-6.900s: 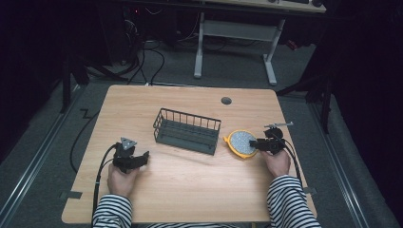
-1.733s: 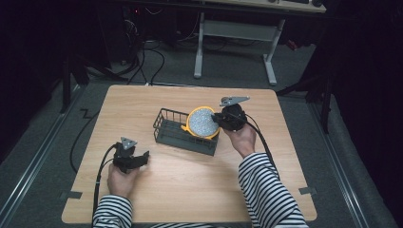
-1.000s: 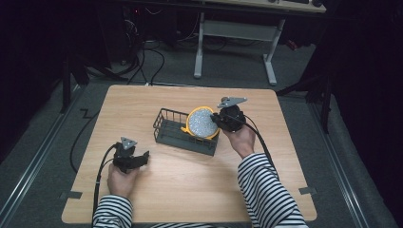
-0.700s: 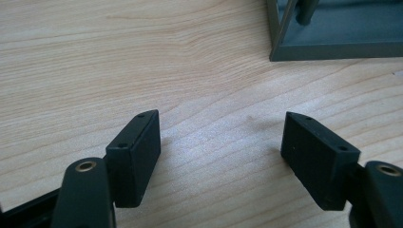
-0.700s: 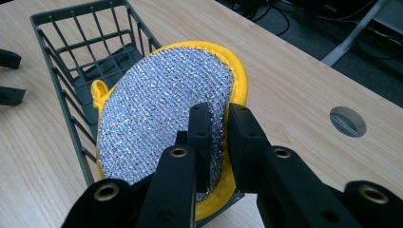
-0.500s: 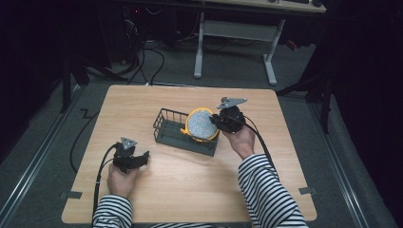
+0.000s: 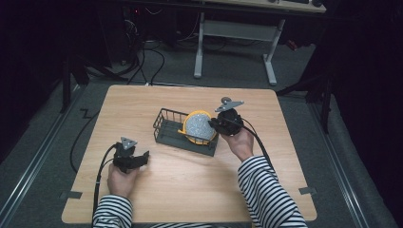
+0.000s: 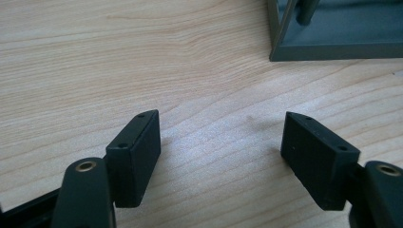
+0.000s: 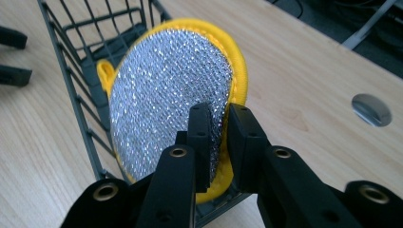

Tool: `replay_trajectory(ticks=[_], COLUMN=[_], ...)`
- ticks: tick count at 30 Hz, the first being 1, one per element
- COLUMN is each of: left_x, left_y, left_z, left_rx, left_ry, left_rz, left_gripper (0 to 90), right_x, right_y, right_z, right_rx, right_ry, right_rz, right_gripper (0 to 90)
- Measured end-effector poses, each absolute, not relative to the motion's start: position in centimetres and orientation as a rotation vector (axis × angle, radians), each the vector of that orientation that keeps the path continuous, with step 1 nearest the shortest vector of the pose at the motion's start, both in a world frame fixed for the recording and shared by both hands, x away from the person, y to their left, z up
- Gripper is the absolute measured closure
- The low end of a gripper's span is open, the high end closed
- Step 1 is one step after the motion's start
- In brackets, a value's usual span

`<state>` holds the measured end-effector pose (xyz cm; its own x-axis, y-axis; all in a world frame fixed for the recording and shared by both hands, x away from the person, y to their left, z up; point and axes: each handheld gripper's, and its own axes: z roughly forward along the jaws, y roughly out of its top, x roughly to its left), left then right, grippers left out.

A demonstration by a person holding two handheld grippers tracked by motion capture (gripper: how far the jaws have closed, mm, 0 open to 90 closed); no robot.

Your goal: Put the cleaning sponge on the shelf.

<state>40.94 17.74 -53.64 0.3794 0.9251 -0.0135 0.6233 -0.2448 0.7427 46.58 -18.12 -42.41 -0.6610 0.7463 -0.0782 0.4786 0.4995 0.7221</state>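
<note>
High view places the right gripper [image 7: 215,124] at the near right end of the dark grey wire basket [image 7: 167,127], which stands mid-table on the pale wooden table [image 7: 190,190]; the round yellow-rimmed scouring pad with a silver mesh face [image 7: 198,127] stands on edge, its lower part apparently inside the basket's right end and its upper part above the rim. Right gripper view confirms the hold; the jaws are pressed onto the pad's lower edge, one on the mesh face, the other behind the yellow rim; the pad's yellow hanging loop [image 9: 104,72] lies toward the basket's interior.

Step in hand, by judgement: placing the pad into the basket; the placing appears nearly complete but the pad is not yet released. Next move calls for lowering until the pad bears on the basket floor or leans on the wire wall, then parting the jaws and drawing back clear of the wires; whether the pad already touches the floor cannot be told.

Pose: right hand [image 7: 241,142] raised off the table, striped sleeve behind it, gripper pointing left toward the basket; left gripper [image 7: 142,156] resting low on the table, well apart from the pad, near the basket's left corner [image 8: 332,33]; its jaws stand spread wide and hold nothing.
</note>
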Motion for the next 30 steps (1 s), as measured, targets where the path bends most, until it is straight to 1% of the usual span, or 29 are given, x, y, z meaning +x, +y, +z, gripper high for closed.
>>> replay_trajectory(ticks=[1, 4, 7, 9, 12, 14, 17, 22, 27, 30], left_x=[40.9, 40.9, 40.9, 40.9, 40.9, 40.9, 40.9, 40.9, 40.9, 40.9], left_y=[17.7, 17.7, 17.7, 17.7, 17.7, 17.7, 17.7, 17.7, 17.8, 17.8], left_z=[-53.6, -53.6, -53.6, -53.6, -53.6, -53.6, -53.6, -53.6, -53.6, -53.6], left_rx=[1.970, 1.970, 1.970, 1.968, 1.968, 1.968, 1.968, 1.968, 1.968, 1.966], left_ry=[1.330, 1.330, 1.330, 1.330, 1.330, 1.330, 1.330, 1.330, 1.331, 1.331], left_rz=[0.576, 0.576, 0.575, 0.577, 0.577, 0.577, 0.576, 0.576, 0.574, 0.573], left_gripper=[30.1, 30.1, 30.1, 30.2, 30.2, 30.2, 30.2, 30.2, 30.2, 30.1], right_x=[46.5, 46.6, 46.6, 46.5, 46.5, 46.4, 46.3, 45.7, 44.8, 44.2], right_y=[-18.1, -18.2, -18.3, -18.6, -19.0, -19.4, -20.2, -21.5, -23.2, -24.4], right_z=[-42.5, -42.6, -42.6, -42.5, -42.5, -42.5, -42.2, -41.1, -40.1, -40.1], right_rx=[1.017, 1.035, 1.044, 1.060, 1.102, 1.133, 1.158, 1.180, 1.211, 1.231], right_ry=[2.369, 2.368, 2.369, 2.370, 2.348, 2.326, 2.296, 2.260, 2.212, 2.183], right_rz=[0.964, 0.992, 1.008, 1.032, 1.061, 1.079, 1.094, 1.115, 1.146, 1.166], right_gripper=[83.0, 82.7, 80.9, 75.9, 63.6, 58.4, 53.3, 50.8, 50.1, 50.1])
